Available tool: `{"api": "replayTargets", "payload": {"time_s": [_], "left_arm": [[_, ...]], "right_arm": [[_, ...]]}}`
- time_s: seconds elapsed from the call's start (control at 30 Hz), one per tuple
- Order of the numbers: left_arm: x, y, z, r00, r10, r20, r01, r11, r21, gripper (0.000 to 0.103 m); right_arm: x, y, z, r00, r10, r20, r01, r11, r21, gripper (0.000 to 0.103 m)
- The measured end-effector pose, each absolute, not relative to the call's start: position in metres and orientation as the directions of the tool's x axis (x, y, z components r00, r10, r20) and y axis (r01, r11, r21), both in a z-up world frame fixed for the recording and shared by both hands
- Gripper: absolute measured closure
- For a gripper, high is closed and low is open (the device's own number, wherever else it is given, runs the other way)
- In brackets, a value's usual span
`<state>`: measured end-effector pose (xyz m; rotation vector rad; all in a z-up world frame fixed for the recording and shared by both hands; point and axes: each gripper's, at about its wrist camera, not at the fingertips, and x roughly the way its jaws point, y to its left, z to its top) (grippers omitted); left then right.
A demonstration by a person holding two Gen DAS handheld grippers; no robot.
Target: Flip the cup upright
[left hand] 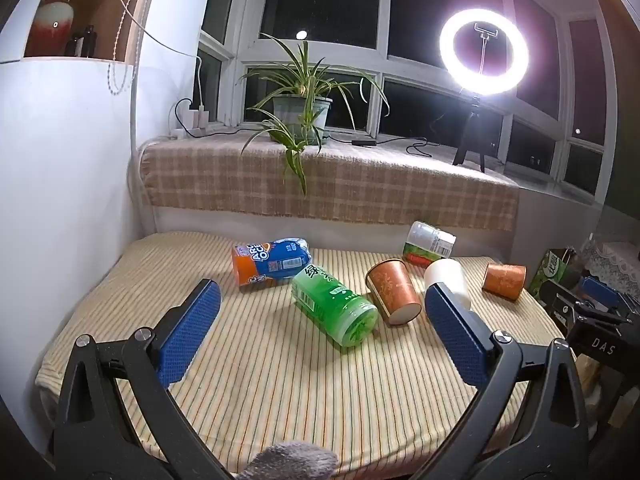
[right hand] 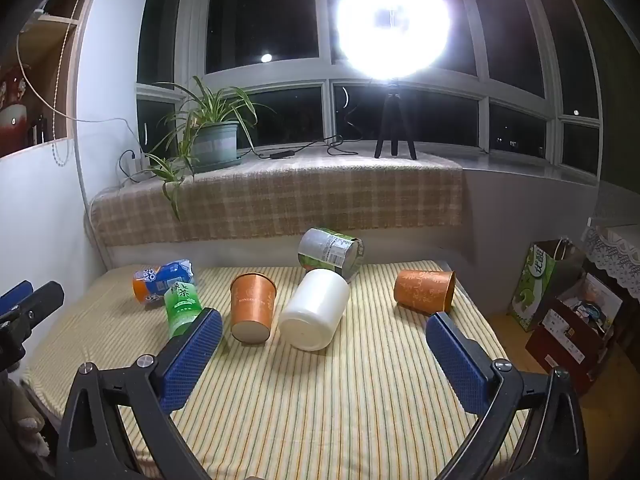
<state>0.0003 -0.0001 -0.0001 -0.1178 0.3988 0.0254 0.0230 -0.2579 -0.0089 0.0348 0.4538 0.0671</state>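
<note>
Several cups lie on their sides on the striped cloth. An orange paper cup lies near the middle, base toward me. A white cup lies beside it on its right. A second orange paper cup lies at the far right, mouth to the right. My left gripper is open and empty, above the near cloth. My right gripper is open and empty, short of the white cup. The left gripper's tip shows at the left edge of the right wrist view.
A green bottle section, an orange-blue one and a clear labelled one also lie on the cloth. Behind are a blanket-covered sill, potted plant and ring light. Boxes stand at right.
</note>
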Motion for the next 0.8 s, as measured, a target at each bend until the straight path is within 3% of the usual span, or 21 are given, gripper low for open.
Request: {"api": "replayTargets", "payload": {"time_s": [0.8], "left_arm": [[-0.003,0.005,-0.003,0.926,0.009,-0.377,-0.056,0.992,-0.114,0.000]], "right_arm": [[0.022,-0.257,-0.004,0.901,0.062,-0.428,-0.052,0.998,0.035,0.000]]}}
